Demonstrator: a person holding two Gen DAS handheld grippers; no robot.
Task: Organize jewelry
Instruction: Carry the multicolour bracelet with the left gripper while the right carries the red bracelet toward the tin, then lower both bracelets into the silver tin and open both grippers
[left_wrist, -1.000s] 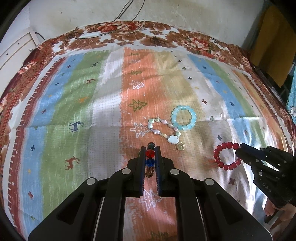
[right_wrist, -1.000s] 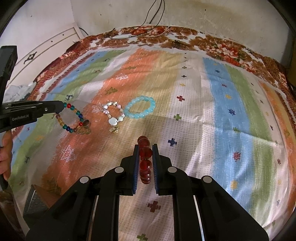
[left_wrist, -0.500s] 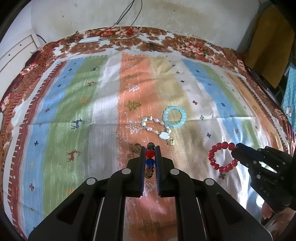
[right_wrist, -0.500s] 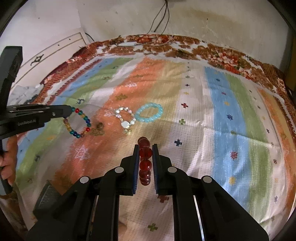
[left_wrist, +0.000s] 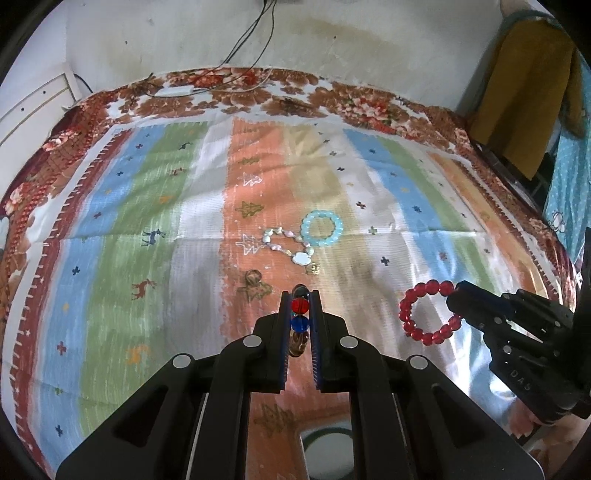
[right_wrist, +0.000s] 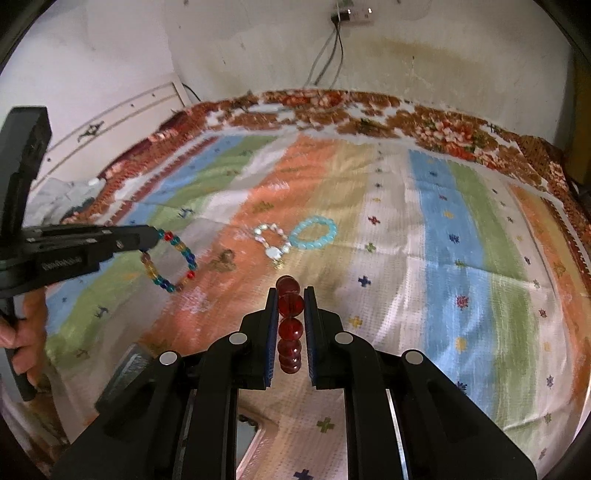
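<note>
My left gripper (left_wrist: 300, 295) is shut on a multicoloured bead bracelet (left_wrist: 299, 314), held above the striped cloth; the bracelet hangs from it in the right wrist view (right_wrist: 173, 260). My right gripper (right_wrist: 290, 293) is shut on a red bead bracelet (right_wrist: 290, 325), which shows as a ring in the left wrist view (left_wrist: 428, 312). A light blue bead bracelet (left_wrist: 322, 227) and a shell bracelet with a white charm (left_wrist: 286, 245) lie side by side on the cloth ahead. A small brown ring (left_wrist: 253, 276) lies nearer.
The striped cloth (left_wrist: 122, 236) with a floral border covers the bed. A white round container (left_wrist: 328, 448) sits below the left gripper at the near edge. Cables (left_wrist: 207, 86) lie at the far edge by the wall. A yellow garment (left_wrist: 524, 92) hangs at the right.
Both grippers have risen and drawn back from the cloth with their bracelets. The brown ring now lies uncovered on the cloth. The blue and shell bracelets have not moved.
</note>
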